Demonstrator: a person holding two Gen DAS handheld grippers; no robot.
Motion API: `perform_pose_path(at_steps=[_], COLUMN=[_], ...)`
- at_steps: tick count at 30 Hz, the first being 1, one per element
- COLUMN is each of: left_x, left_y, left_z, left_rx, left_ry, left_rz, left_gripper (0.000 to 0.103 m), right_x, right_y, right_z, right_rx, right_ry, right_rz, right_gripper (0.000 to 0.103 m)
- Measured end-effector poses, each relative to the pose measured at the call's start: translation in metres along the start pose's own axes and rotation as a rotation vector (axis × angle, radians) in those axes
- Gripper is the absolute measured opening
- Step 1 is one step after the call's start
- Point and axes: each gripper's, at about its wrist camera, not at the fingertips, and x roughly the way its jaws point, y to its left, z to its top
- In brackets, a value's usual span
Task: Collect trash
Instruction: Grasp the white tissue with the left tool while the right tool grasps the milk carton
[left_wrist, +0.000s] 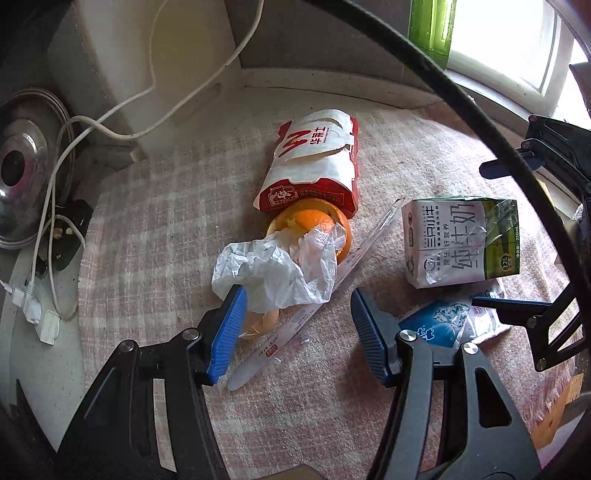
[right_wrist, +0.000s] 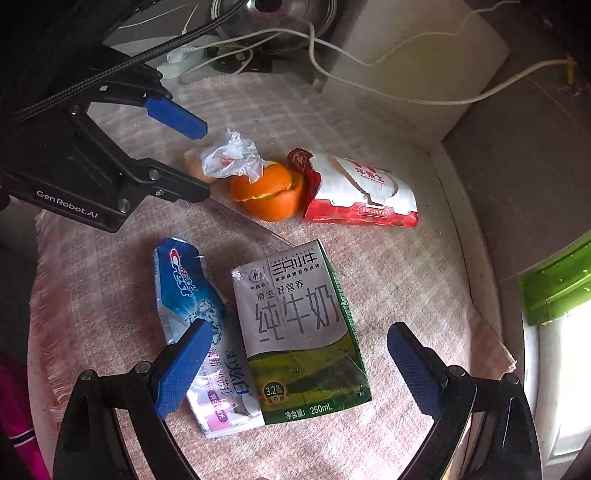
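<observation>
Trash lies on a pink checked cloth. My left gripper is open, its jaws either side of a crumpled white plastic bag and a clear plastic sleeve. Behind them are orange peel and a red-white paper food bag. My right gripper is open around a milk carton, with a flattened Crest toothpaste tube by its left finger. The left gripper shows in the right wrist view above the plastic bag.
White cables and plugs lie at the left beside a metal pot lid. A white box stands behind the cloth. A green object sits by the window. A thick black cable crosses the left wrist view.
</observation>
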Motion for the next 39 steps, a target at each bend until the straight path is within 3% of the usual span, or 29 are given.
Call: perform_pose_path(at_steps=[2, 6, 9, 13, 17, 39], left_x=[0.003, 0.009, 0.012, 0.012, 0.008, -0.041], left_y=[0.000, 0.003, 0.008, 0.013, 0.015, 0.049], left_z=[0.002, 0.005, 0.007, 0.007, 0.007, -0.004], left_rx=[0.004, -0.008, -0.034, -0.058, -0.058, -0.166], left_ry=[0.008, 0.020, 0.023, 0.017, 0.002, -0.116], left_rz=[0.002, 0.008, 0.002, -0.008, -0.003, 0.016], left_gripper=[0.047, 0.040, 0.018, 0.006, 0.005, 0.004], right_x=[0.005, 0.014, 0.020, 0.025, 0.030, -0.013], right_y=[0.001, 0.002, 0.004, 0.005, 0.001, -0.036], right_z=[0.002, 0.005, 0.008, 0.008, 0.009, -0.007], right_rx=[-0.017, -0.041, -0.055, -0.061, -0.055, 0.207], right_ry=[0.012, 0.027, 0.034, 0.042, 0.054, -0.089], right_rz=[-0.004, -0.008, -0.013, -0.032, -0.019, -0.002], right_gripper=[0.097, 0.097, 0.097, 0.091, 0.072, 0.071])
